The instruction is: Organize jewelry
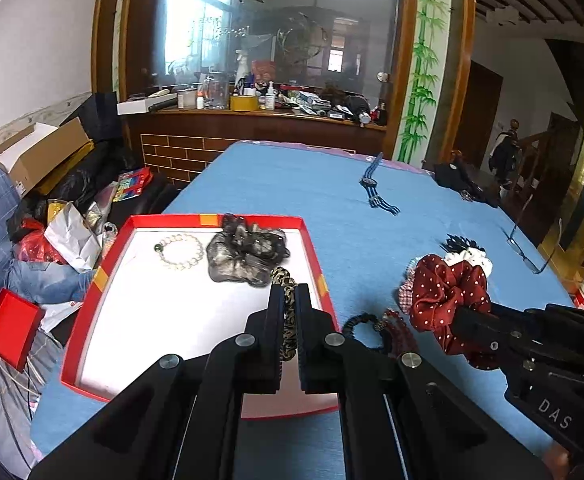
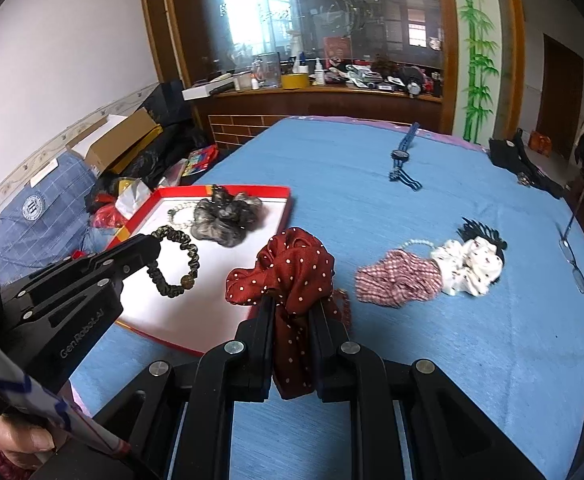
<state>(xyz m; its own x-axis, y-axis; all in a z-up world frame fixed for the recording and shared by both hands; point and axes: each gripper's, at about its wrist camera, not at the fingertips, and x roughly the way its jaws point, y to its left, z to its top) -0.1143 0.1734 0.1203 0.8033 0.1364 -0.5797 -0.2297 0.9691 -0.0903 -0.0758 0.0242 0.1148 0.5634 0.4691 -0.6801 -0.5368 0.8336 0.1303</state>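
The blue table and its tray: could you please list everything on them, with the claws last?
tray: 1, red rim, table's left
pearl bracelet: 1, white, in tray
grey scrunchie: 1, in tray
watch: 1, blue, far table
checked scrunchie: 1, red-white, table
white scrunchie: 1, beside it
hair claw: 1, black, behind those
glasses: 1, right edge
left claw: shut on leopard scrunchie, above tray
right claw: shut on dotted scrunchie, red

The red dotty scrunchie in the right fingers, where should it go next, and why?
Probably carry the red scrunchie a little left until it hangs over the red tray, then let go. The right gripper is shut on it above the blue cloth, beside the tray. The tray already holds a grey scrunchie and a bead bracelet, so it seems to be the collecting spot.
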